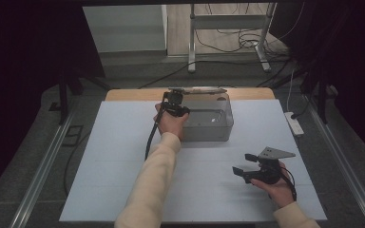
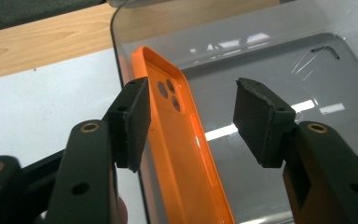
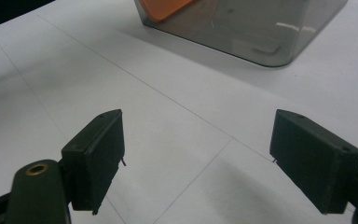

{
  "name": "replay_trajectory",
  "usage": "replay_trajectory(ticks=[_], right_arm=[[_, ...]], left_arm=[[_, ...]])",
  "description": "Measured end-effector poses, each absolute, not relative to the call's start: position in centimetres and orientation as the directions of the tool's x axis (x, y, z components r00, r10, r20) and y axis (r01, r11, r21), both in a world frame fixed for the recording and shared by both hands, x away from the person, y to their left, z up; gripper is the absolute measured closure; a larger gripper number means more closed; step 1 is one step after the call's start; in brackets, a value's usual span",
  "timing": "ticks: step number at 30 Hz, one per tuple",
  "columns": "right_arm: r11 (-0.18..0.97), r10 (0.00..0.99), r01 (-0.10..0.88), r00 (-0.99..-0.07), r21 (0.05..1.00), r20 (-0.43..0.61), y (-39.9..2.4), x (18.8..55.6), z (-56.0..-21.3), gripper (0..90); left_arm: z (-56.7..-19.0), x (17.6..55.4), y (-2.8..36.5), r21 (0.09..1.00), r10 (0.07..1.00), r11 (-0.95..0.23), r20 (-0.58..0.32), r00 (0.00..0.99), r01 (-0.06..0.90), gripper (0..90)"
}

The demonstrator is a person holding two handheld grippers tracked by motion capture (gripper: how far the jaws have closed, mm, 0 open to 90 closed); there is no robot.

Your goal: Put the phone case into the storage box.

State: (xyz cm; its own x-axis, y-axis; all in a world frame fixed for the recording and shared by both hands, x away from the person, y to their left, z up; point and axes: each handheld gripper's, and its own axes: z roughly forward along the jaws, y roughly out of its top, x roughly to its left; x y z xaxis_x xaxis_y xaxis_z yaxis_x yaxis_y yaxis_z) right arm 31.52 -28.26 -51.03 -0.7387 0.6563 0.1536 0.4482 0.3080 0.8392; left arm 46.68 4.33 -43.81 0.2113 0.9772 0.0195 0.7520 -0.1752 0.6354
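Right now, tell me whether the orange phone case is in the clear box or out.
In: the orange phone case leans against the clear box wall inside.

the clear box (image 1: 209, 124) stands near the counter's (image 1: 123, 190) far edge, its walls blocking level approach, its top open. an orange phone case (image 2: 177, 154) leans along its left wall; the counter's near half is open.
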Motion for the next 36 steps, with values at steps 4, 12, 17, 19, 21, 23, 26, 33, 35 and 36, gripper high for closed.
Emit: replay_trajectory(ticks=[4,12,17,19,21,23,26,33,35,36], right_arm=[[0.308,0.657,0.450,-0.738,0.838,0.154,-28.3,31.5,-51.0,18.0],[0.308,0.658,0.449,-0.737,0.839,0.153,-28.3,31.5,-51.0,18.1],[0.308,0.659,0.449,-0.736,0.839,0.153,-28.3,31.5,-51.0,18.0],[0.308,0.659,0.449,-0.737,0.839,0.152,-28.3,31.5,-51.0,18.0],[0.305,0.658,0.449,-0.737,0.840,0.155,-28.3,31.5,-51.0,18.0],[0.303,0.660,0.452,-0.735,0.839,0.158,-28.4,31.6,-51.1,18.0],[0.297,0.663,0.457,-0.731,0.838,0.163,-28.6,31.6,-51.1,18.0],[0.288,0.673,0.470,-0.719,0.835,0.173,-29.0,31.6,-51.3,18.0],[0.285,0.674,0.471,-0.717,0.835,0.175,-29.0,31.7,-51.4,18.0],[0.284,0.675,0.472,-0.717,0.835,0.176,-29.0,31.8,-51.4,18.0]], left_arm=[[-43.4,46.5,4.8,0.649,0.974,-0.177,0.004,0.229,0.740,44.0],[-42.8,45.9,5.3,0.670,0.945,-0.202,-0.057,0.321,0.715,39.0],[-42.2,45.2,5.3,0.690,0.924,-0.226,-0.072,0.377,0.688,38.7],[-42.0,45.0,5.3,0.694,0.911,-0.243,-0.077,0.406,0.678,38.2],[-41.9,44.8,5.2,0.693,0.898,-0.273,-0.064,0.434,0.667,37.0],[-42.0,44.6,5.3,0.695,0.884,-0.283,-0.078,0.460,0.661,36.4],[-42.1,44.5,5.6,0.693,0.864,-0.298,-0.096,0.494,0.656,35.1],[-41.9,43.9,6.4,0.721,0.825,-0.299,-0.133,0.549,0.624,32.3],[-41.8,43.6,6.4,0.731,0.814,-0.302,-0.136,0.564,0.612,31.2],[-41.8,43.5,6.4,0.732,0.810,-0.306,-0.136,0.570,0.609,30.6]])
